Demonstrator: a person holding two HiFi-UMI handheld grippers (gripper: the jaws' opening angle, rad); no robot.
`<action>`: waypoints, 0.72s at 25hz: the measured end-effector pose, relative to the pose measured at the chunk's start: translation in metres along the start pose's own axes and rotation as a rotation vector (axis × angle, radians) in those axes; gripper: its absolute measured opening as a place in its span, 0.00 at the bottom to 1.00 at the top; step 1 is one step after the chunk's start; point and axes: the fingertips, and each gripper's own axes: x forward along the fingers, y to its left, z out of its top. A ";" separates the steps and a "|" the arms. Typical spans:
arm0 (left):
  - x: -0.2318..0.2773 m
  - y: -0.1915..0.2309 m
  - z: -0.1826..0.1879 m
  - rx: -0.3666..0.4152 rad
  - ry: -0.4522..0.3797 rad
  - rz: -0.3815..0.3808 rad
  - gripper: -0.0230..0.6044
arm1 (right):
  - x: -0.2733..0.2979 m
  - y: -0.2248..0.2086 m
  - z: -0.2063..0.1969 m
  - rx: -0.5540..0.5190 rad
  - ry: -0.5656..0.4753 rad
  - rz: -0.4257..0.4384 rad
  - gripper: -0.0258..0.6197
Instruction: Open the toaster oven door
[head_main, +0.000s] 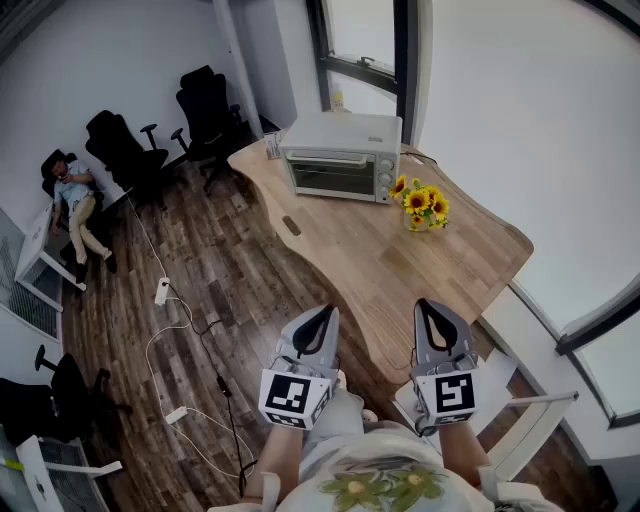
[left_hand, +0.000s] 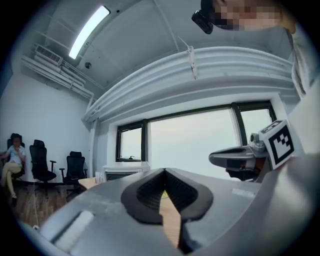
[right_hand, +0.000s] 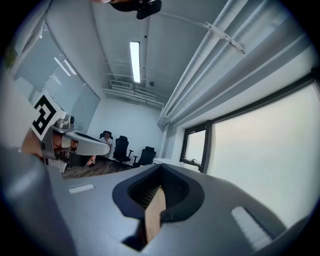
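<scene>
The toaster oven (head_main: 340, 157) sits at the far end of the tabletop (head_main: 370, 275), its door (head_main: 333, 178) closed and sunflowers (head_main: 421, 205) just beside it. The left hand-held gripper (head_main: 320, 320) and right hand-held gripper (head_main: 432, 312) are both clenched on nothing, well apart from it. Reaching in with the jaws still clenched would likely bump the door rather than grip it, or topple the flowers.

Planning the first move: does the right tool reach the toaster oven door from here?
Probably not: the right tool hangs at the near end of the table, the toaster oven door at its far end; nothing blocks it.
</scene>
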 end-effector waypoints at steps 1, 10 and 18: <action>0.002 0.001 -0.001 0.002 0.003 0.002 0.04 | 0.002 -0.002 -0.001 -0.002 0.008 0.000 0.04; 0.037 0.030 -0.004 0.002 0.019 0.004 0.04 | 0.042 -0.021 0.003 -0.087 -0.021 0.000 0.04; 0.083 0.072 -0.009 -0.012 0.030 -0.006 0.04 | 0.105 -0.043 0.012 -0.163 -0.006 0.012 0.04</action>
